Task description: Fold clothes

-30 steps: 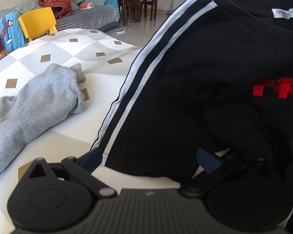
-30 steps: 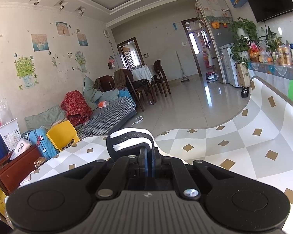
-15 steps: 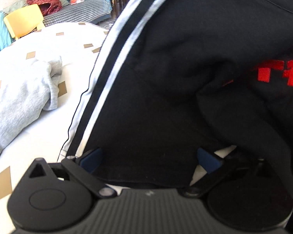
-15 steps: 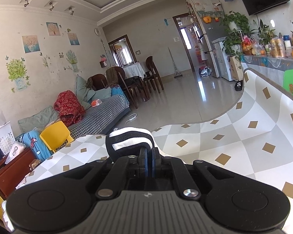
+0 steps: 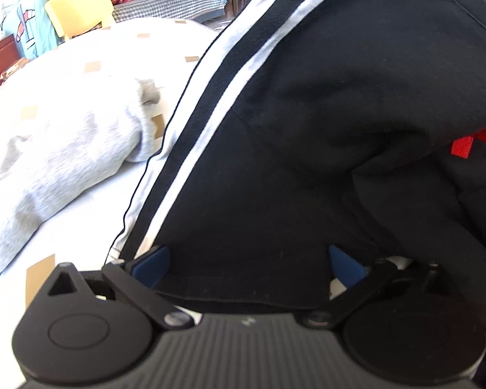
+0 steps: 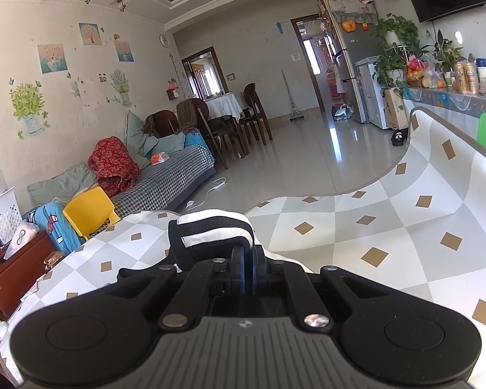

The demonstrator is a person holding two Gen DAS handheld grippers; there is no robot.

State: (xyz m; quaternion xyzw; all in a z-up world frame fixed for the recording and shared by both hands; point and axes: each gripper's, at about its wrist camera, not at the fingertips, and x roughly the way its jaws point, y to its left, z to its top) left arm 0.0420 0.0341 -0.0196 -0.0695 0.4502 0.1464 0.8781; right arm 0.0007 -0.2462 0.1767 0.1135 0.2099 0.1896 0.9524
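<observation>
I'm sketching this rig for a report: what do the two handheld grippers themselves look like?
Both look alike. The left gripper and right gripper each have a matte black body with a ribbed grey centre panel bearing a small logo, a round black disc on either side, black link arms pinned with silver screws, and blue pads inside the jaws. No cables, hands or sleeves show.

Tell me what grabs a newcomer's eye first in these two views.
The black shirt with white side stripes fills the left wrist view, its hem lying between the open left claw. Beside it, to the left, a grey garment lies crumpled on the checked tablecloth. In the right wrist view, the right claw is shut on a striped fold of the same shirt, with a bright yellow chair behind the table.
</observation>
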